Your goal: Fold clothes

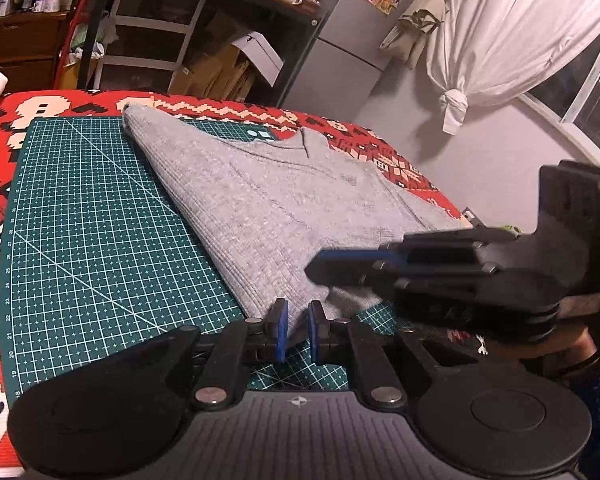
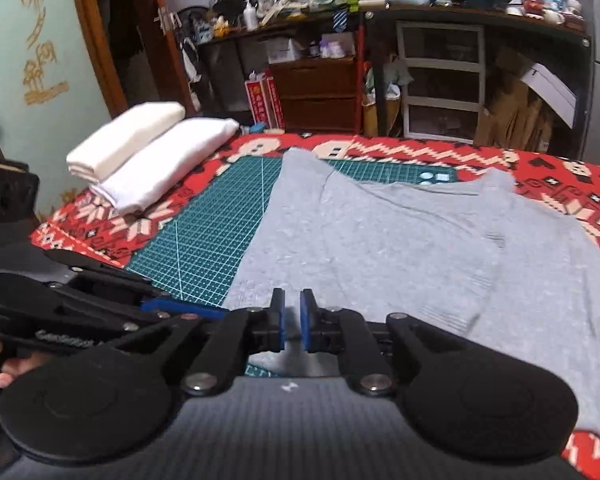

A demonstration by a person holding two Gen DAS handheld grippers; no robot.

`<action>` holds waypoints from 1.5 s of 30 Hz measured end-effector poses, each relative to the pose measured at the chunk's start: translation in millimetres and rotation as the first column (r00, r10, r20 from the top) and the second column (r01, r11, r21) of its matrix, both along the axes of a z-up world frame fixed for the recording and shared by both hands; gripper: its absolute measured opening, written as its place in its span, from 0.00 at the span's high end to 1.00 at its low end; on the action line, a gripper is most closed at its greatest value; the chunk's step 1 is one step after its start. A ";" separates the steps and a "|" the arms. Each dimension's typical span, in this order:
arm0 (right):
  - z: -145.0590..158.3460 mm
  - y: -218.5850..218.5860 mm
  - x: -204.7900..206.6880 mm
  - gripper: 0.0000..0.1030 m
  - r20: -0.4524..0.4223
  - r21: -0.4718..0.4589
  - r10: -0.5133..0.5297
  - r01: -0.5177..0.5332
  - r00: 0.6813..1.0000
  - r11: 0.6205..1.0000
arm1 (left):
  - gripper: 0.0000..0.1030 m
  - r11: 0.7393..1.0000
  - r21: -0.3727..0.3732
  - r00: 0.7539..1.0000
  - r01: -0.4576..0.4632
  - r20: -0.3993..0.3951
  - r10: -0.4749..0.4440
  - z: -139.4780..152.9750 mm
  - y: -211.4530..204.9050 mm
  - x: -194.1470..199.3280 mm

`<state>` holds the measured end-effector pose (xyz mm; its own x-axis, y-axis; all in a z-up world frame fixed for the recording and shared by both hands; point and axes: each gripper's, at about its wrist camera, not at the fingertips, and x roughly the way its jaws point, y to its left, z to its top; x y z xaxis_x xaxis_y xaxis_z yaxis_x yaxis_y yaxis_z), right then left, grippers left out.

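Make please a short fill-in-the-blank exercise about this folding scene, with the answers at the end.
1. The shirt being folded is ____ in colour.
2. It lies partly on a green cutting mat printed with a white ____.
3. In the right wrist view, two folded ____ cloths lie at the mat's far left.
4. The left gripper pinches the shirt's ____ corner.

Answers: grey; grid; white; near

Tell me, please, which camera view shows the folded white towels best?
The right wrist view: both folded white towels lie side by side, whole, on the red patterned cloth beside the green mat. The left wrist view catches only a white sliver at its left edge.
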<state>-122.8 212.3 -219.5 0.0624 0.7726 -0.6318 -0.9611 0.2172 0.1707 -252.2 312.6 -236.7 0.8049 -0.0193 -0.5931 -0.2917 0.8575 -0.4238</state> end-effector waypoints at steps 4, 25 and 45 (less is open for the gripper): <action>-11.2 0.1 -4.2 0.91 0.027 -0.022 0.002 -0.002 1.000 1.000 | 0.90 1.000 -0.025 1.000 0.002 0.001 -0.002 0.2 2.7 -3.1; 39.7 18.7 45.7 0.90 -0.119 0.149 0.001 0.017 0.993 0.989 | 0.87 0.939 -0.148 0.941 -0.312 0.087 0.326 60.7 91.0 25.2; -17.5 142.0 56.0 0.98 -0.027 0.043 0.039 -0.038 0.999 0.998 | 0.94 0.893 -0.260 0.925 -0.368 -0.007 0.379 -13.5 147.7 60.2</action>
<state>-66.8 354.3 -237.0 0.0150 0.8003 -0.5994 -0.9634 0.1720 0.2055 -191.9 460.3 -250.2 0.8070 0.1435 -0.5729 -0.5458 0.5518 -0.6306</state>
